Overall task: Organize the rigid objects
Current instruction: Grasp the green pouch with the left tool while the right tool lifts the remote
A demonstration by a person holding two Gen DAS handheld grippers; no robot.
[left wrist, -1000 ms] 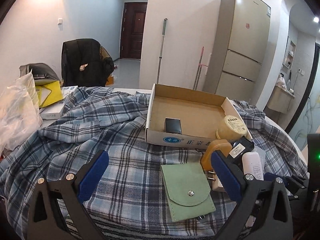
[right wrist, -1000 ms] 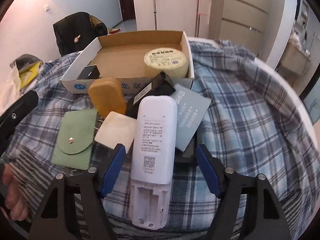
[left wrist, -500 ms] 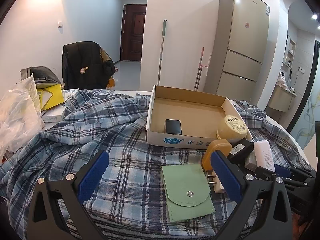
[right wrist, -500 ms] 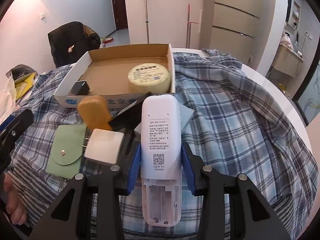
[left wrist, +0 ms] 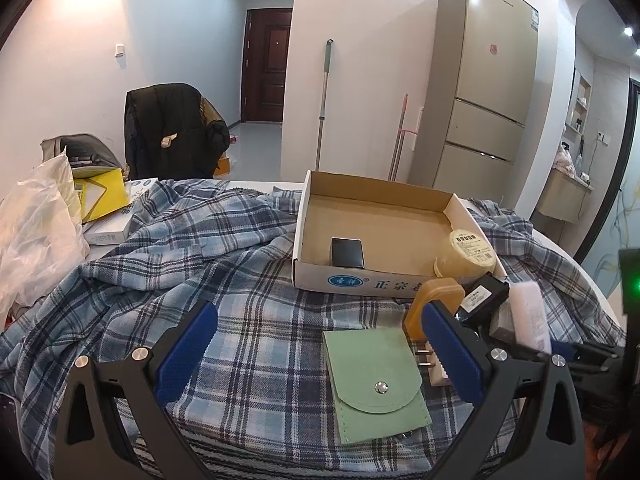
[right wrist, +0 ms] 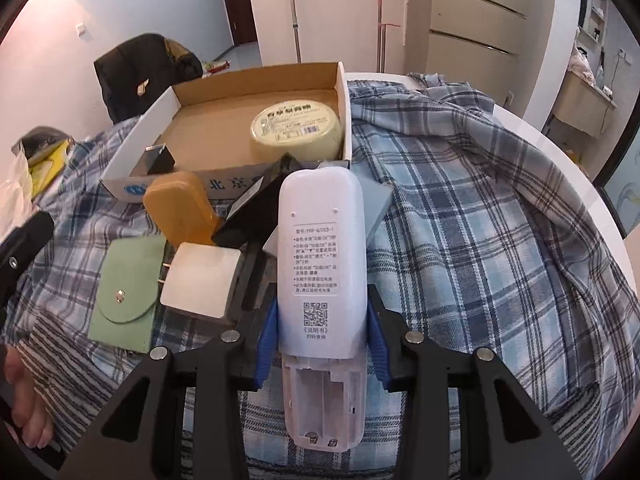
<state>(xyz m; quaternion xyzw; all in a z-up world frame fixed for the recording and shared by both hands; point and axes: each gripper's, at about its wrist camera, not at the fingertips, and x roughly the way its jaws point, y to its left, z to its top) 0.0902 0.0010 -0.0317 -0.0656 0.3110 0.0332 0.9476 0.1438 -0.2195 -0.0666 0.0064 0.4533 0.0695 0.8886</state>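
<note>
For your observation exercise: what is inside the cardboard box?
Inside the cardboard box sit a round yellow tub and a small black box. The front wall hides the floor strip behind it.

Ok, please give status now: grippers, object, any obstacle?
Right gripper shut on white remote. Left gripper open, empty. Cardboard box ahead; black adapter beside remote.

Both views are fisheye cameras that look forward along the fingers of a hand-held gripper. The left view sits low over the plaid cloth (left wrist: 248, 320), tilted gently down, facing the box (left wrist: 384, 224) with fridge (left wrist: 484, 92) and door (left wrist: 266, 64) beyond. The right view stands closer and tilts more steeply down, the remote (right wrist: 322, 264) filling its middle. Both share the box (right wrist: 256, 120), the green pouch (left wrist: 374, 376) (right wrist: 126, 292) and the round tub (left wrist: 466, 254) (right wrist: 296, 130).
</note>
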